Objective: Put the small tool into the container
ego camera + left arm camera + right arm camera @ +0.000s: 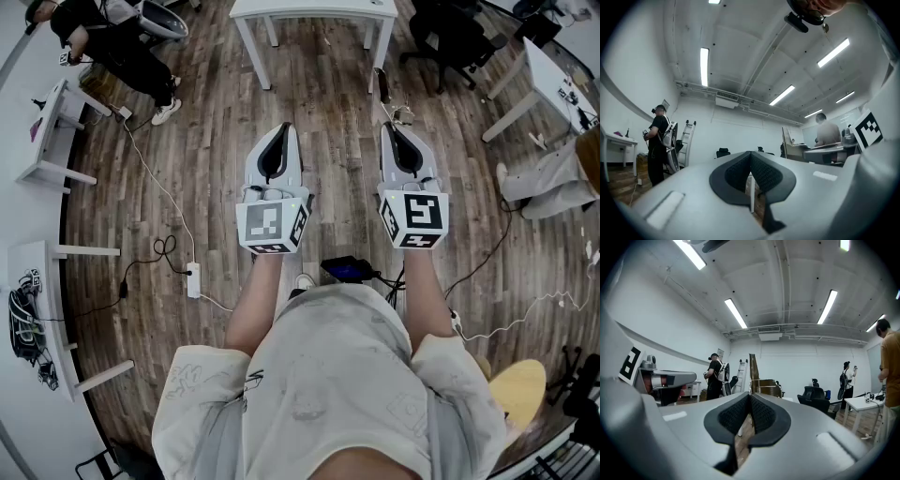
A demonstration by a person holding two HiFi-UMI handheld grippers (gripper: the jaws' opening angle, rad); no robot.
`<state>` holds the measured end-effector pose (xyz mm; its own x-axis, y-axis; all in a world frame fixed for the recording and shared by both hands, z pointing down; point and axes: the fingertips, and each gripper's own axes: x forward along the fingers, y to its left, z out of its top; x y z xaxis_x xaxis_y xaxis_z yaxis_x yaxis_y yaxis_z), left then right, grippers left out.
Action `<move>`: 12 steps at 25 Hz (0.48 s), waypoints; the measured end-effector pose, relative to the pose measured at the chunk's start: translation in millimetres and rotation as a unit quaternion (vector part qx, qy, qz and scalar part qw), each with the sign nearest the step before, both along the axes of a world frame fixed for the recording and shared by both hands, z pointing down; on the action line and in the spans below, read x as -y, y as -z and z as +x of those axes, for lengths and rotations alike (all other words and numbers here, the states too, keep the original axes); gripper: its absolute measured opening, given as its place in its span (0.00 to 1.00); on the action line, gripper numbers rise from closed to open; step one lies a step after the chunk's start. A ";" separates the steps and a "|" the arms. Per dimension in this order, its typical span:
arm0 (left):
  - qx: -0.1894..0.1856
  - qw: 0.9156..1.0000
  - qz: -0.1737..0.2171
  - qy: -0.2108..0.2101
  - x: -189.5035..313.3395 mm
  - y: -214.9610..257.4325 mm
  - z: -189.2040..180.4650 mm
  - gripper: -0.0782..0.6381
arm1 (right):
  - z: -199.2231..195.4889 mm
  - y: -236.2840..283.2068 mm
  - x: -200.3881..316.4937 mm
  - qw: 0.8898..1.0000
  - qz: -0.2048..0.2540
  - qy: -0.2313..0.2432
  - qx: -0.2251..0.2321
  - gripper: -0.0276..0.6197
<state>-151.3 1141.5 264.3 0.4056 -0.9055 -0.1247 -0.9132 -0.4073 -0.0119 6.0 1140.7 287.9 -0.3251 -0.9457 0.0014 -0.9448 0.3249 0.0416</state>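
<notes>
In the head view, the left gripper and the right gripper are held side by side above the wooden floor. Neither the small tool nor the container is seen. From the task wording alone the tool is judged light, and no hold point can be chosen. A white table stands ahead, and a power strip lies to the left.

In the left gripper view, the left gripper is pressed together on nothing. A person and a ladder are seen far off.

In the right gripper view, the right gripper is likewise closed and empty. An office chair stands well apart, and nothing blocks the way.
</notes>
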 end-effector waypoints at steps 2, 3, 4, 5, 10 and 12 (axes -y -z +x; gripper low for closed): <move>-0.001 1.000 0.000 -0.002 4.0 -7.8 -7.7 0.11 | -8.0 -6.3 3.8 1.000 0.002 0.000 -0.002 0.05; -0.001 1.000 0.000 -0.002 5.4 -11.6 -12.7 0.11 | -12.9 -9.5 5.0 1.000 0.002 0.000 -0.003 0.05; -0.002 1.000 -0.001 -0.003 6.2 -15.1 -18.1 0.11 | -18.1 -12.3 5.6 1.000 0.003 0.000 -0.003 0.05; -0.002 1.000 -0.001 -0.003 6.5 -17.4 -22.1 0.11 | -21.8 -14.2 5.7 1.000 0.003 0.000 -0.004 0.05; -0.001 1.000 -0.003 -0.006 16.1 -16.4 -24.1 0.11 | -24.0 -13.2 13.9 1.000 0.000 0.000 -0.003 0.05; -0.001 1.000 -0.004 -0.007 24.5 -15.4 -30.2 0.11 | -29.7 -11.3 21.3 1.000 0.000 0.001 -0.001 0.05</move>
